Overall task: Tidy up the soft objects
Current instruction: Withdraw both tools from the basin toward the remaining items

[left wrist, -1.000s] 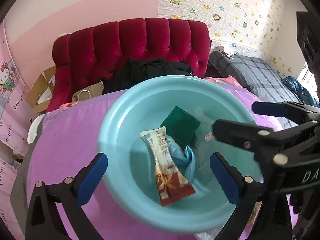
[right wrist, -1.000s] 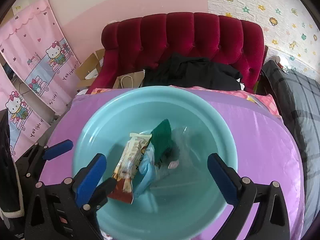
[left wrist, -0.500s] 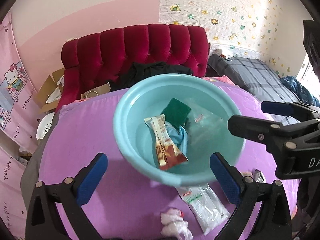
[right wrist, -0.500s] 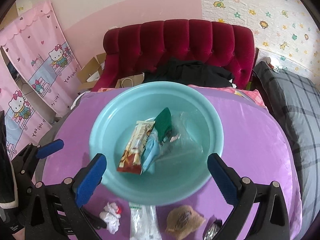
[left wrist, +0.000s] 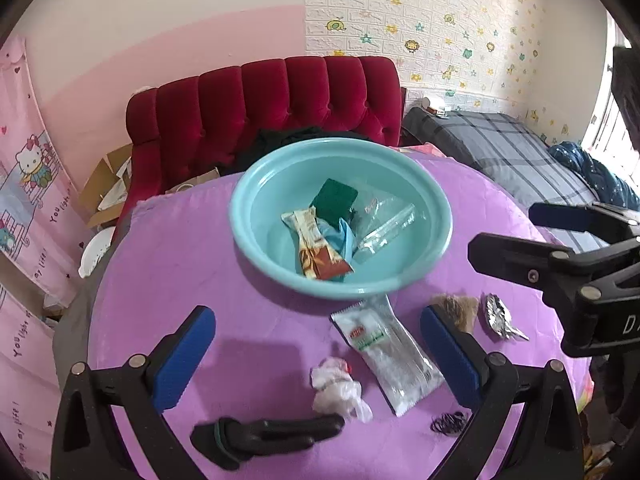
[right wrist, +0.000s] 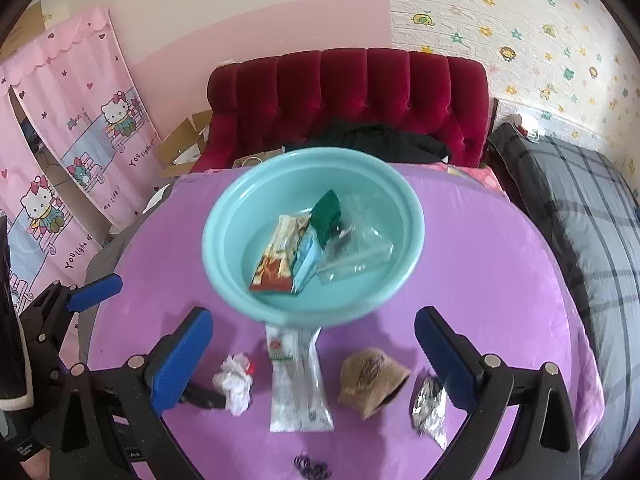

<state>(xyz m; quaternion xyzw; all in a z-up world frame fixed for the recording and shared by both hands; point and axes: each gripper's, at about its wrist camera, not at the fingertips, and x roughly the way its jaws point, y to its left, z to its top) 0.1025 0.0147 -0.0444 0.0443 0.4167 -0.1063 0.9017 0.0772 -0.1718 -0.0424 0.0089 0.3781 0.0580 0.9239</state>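
Place: we take this for a home, a bedroom.
Bed: we see a bed [right wrist: 592, 216] with a grey plaid cover along the right wall.
Headboard: a red tufted headboard [left wrist: 280, 108] stands behind the purple-covered table [left wrist: 168, 264].
Walls: we note pink paint and white brick wallpaper [left wrist: 420, 20] with small animals and stars.
Curtain: a pink cartoon-cat curtain [right wrist: 76, 148] hangs on the left.
Clutter: we spot a cardboard box [right wrist: 184, 144] and dark clothes [right wrist: 376, 140].
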